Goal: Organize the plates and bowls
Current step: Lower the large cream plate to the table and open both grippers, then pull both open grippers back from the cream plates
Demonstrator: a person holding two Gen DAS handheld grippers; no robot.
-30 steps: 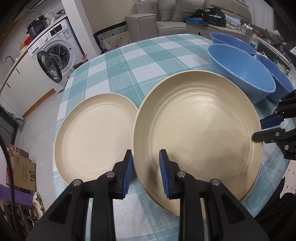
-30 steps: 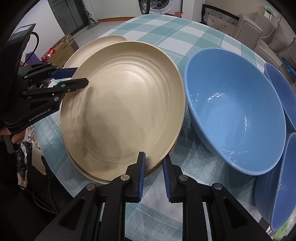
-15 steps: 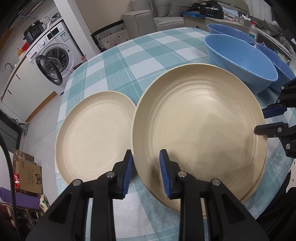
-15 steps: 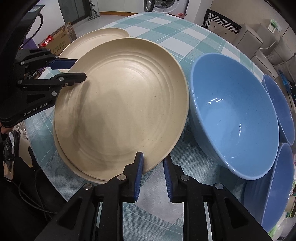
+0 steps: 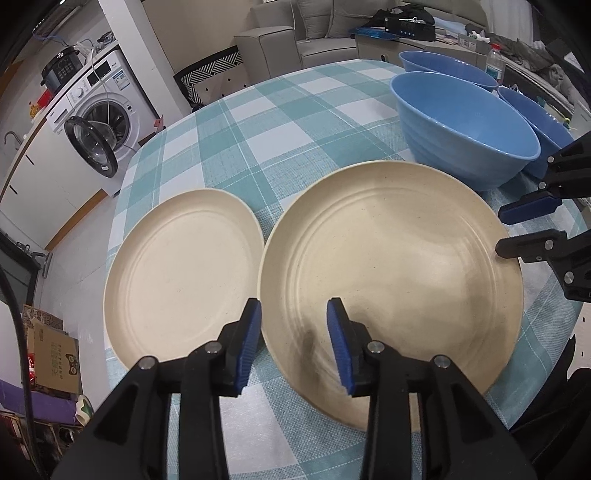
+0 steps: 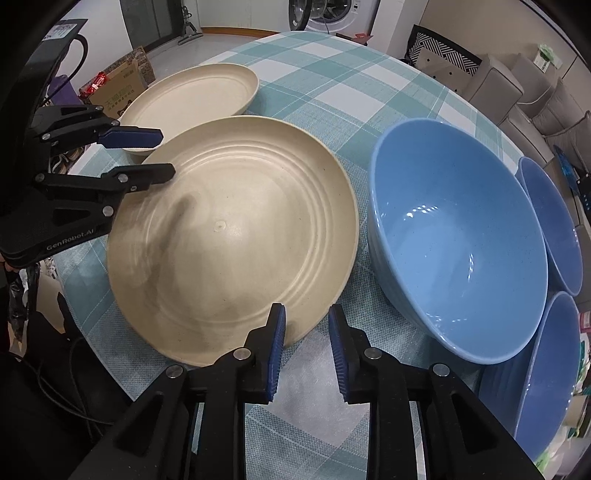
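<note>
A large cream plate lies flat on the checked tablecloth, seen also in the right wrist view. A second cream plate lies to its left, also in the right wrist view. Three blue bowls stand to the right, the nearest bowl beside the large plate. My left gripper is open, its fingers astride the large plate's near rim without touching. My right gripper is open, just off the plate's rim.
The round table's edge runs close below both grippers. A washing machine with its door open stands past the table on the left. A sofa is behind. A cardboard box sits on the floor.
Both grippers have opened and let go of the large plate. It has come down to lie flat on the table. Both grippers have drawn back a little.
</note>
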